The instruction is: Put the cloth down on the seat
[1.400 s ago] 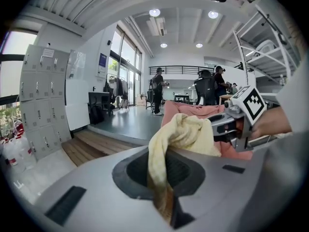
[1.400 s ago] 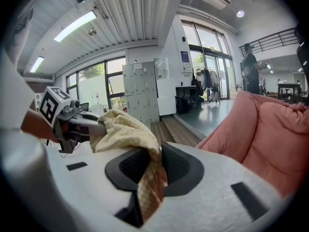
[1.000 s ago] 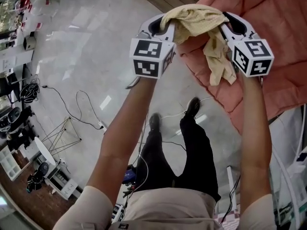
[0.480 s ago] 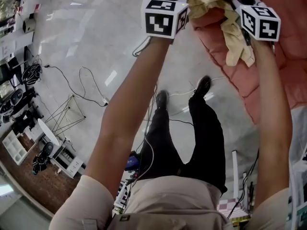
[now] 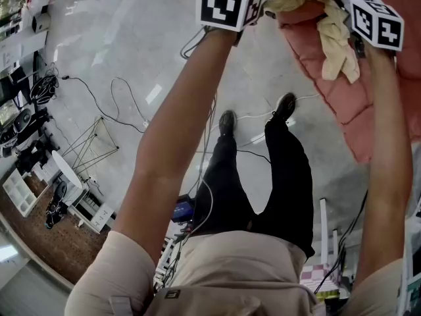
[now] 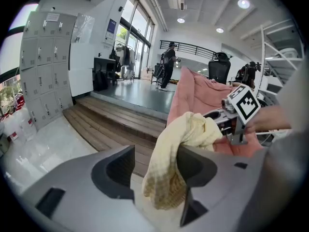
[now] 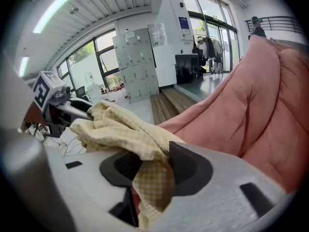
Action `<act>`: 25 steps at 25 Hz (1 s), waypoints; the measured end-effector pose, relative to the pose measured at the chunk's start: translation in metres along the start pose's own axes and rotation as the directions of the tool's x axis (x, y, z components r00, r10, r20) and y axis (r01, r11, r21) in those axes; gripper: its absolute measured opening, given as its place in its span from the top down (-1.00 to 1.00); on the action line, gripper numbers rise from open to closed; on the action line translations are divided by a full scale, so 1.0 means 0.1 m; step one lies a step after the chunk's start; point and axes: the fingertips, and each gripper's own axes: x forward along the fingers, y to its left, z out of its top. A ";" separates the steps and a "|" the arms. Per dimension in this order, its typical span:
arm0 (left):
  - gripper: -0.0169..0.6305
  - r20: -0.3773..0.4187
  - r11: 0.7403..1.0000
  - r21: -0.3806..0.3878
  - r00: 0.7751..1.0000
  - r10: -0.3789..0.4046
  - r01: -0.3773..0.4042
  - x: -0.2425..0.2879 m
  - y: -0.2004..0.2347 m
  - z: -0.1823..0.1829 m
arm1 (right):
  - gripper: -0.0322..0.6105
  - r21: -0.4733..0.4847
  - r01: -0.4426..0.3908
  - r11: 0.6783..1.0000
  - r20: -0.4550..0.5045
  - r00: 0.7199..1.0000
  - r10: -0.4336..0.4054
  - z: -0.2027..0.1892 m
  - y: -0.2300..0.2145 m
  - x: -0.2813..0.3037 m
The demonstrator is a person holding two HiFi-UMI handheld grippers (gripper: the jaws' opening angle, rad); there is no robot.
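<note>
A yellow checked cloth [image 5: 335, 38] hangs bunched between my two grippers, above the front edge of the pink cushioned seat [image 5: 388, 91]. My left gripper [image 6: 157, 170] is opening: its jaws stand apart, and the cloth [image 6: 193, 129] only drapes against the right-hand jaw. My right gripper [image 7: 154, 170] is opening too. A fold of the cloth [image 7: 120, 127] lies loosely over and between its jaws without being pinched. The seat [image 7: 256, 105] rises just behind them. In the head view only the marker cubes and arms show at the top edge.
Grey polished floor with loose cables [image 5: 118, 104] lies below, and the person's shoes [image 5: 227, 120] stand near the seat's edge. Wooden steps [image 6: 111, 120] and grey lockers [image 6: 43, 66] are beyond the seat. Shelving and gear [image 5: 26, 189] line the left wall.
Both arms have stretched further out over the seat, carrying the grippers to the top edge of the head view. The cloth still hangs between them.
</note>
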 end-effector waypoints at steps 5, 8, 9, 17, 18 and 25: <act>0.04 -0.036 0.996 0.087 0.999 -0.006 0.009 -0.24 0.04 -0.03 | 0.34 0.045 0.016 0.999 -0.032 0.999 -0.014 -0.06 0.06 -0.13; -0.03 -0.085 0.991 0.135 0.996 0.005 0.007 -0.40 0.12 -0.07 | 0.33 0.059 0.043 0.997 -0.070 0.997 -0.039 -0.08 0.06 -0.21; -0.04 -0.102 0.988 0.155 0.995 0.012 0.004 -0.46 0.15 -0.06 | 0.32 0.062 0.054 0.997 -0.083 0.995 -0.048 -0.08 0.06 -0.25; -0.05 -0.058 0.965 0.256 0.996 0.066 -0.049 -1.07 0.14 0.48 | 0.31 0.101 0.106 0.989 -0.119 0.988 -0.093 0.04 0.08 -0.74; -0.05 -0.035 0.964 0.259 0.997 0.062 -0.051 -1.16 0.09 0.58 | 0.31 0.101 0.110 0.989 -0.115 0.988 -0.099 0.10 0.10 -0.83; 0.20 0.141 0.962 0.266 0.990 0.029 -0.066 -1.79 -0.23 1.21 | 0.32 0.113 0.147 0.983 -0.036 0.989 -0.144 0.54 0.30 -1.49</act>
